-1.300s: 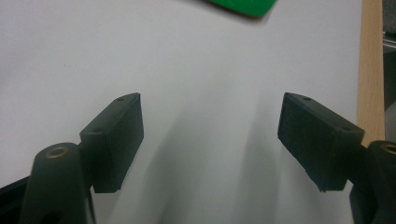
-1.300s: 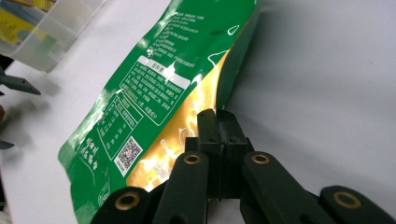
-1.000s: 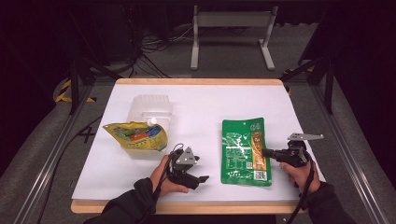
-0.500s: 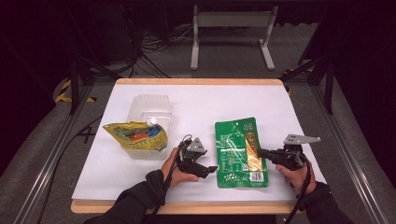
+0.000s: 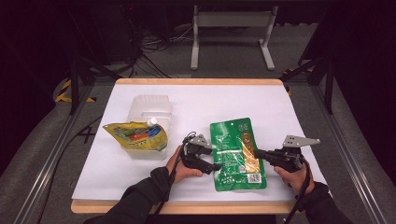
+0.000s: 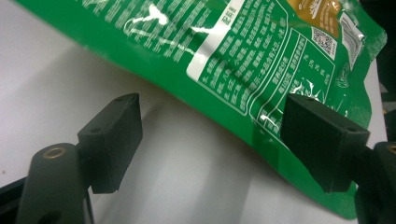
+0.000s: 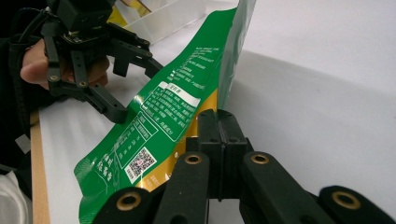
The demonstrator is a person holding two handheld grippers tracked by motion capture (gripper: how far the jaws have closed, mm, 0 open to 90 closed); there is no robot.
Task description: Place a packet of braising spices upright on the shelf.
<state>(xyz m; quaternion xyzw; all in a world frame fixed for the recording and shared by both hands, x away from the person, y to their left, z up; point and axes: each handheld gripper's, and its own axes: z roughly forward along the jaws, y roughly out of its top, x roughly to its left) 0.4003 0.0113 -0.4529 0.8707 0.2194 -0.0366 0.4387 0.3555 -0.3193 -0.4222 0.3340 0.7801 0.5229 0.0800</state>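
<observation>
A green printed pouch [image 5: 236, 151] lies at the front middle of the white table, its right side raised off the surface. My right gripper [image 5: 258, 154] is shut on that right edge; in the right gripper view the closed jaws pinch the pouch [image 7: 177, 112] near its yellow strip. My left gripper [image 5: 215, 158] stands open at the pouch's left edge. In the left gripper view the two pads [image 6: 112, 140] are wide apart, and the pouch [image 6: 243, 56] hangs just past them, its lower edge by the right pad. The right gripper view also shows the left gripper [image 7: 135, 88].
A yellow spouted pouch [image 5: 135, 135] leans in a clear plastic container [image 5: 152, 109] at the left. The white tabletop [image 5: 201, 100] has open room behind the green pouch, and a wooden strip [image 5: 187, 207] runs along its front edge.
The green pouch has slid left and turned slightly with the right gripper holding its edge. The left gripper has moved right, up to the pouch's left edge.
</observation>
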